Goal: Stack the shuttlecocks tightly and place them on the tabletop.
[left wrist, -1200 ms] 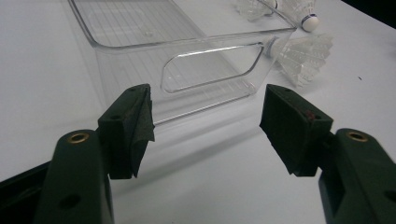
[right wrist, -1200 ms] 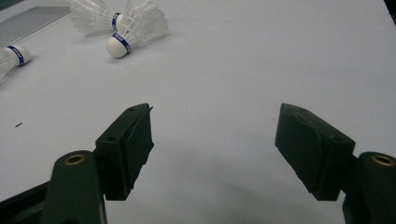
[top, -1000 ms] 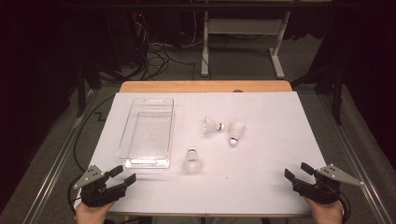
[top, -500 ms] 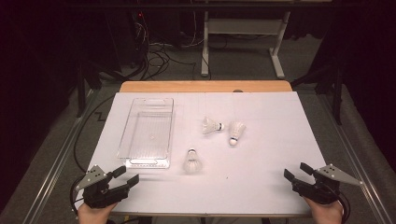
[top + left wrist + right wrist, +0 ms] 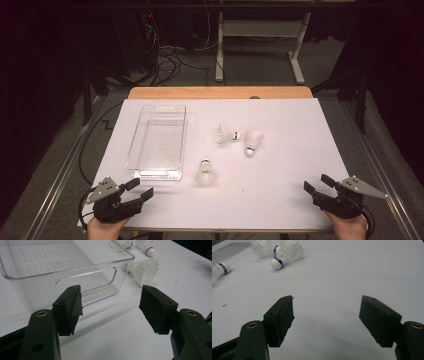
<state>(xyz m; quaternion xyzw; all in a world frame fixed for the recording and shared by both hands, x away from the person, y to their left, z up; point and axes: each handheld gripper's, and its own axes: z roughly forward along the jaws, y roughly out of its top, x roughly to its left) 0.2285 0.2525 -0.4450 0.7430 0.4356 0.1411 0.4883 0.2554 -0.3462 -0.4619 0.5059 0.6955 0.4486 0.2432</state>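
Note:
Three white shuttlecocks lie on the white table top: one [image 5: 206, 172] beside the near right corner of a clear plastic bin [image 5: 182, 140], and two more [image 5: 227, 135] [image 5: 252, 141] side by side farther back. My left gripper [image 5: 139, 189] stands open at the near left edge, just in front of the bin. In the left gripper view the left gripper [image 5: 111, 307] faces the bin's near wall [image 5: 62, 277], with the nearest shuttlecock [image 5: 143, 268] to its right. My right gripper [image 5: 317, 184] stands open at the near right, and in the right gripper view the right gripper [image 5: 327, 320] is over bare table, with the shuttlecocks [image 5: 287, 255] far off.
The bin holds nothing. A wooden strip [image 5: 220, 93] edges the table's far side. Beyond it are a desk frame [image 5: 260, 40] and cables [image 5: 165, 55] on the floor. Metal rails [image 5: 60, 170] run along both sides of the table.
My left gripper has shifted slightly to the right and toward the near edge. The right gripper, the bin and the shuttlecocks have stayed where they were.

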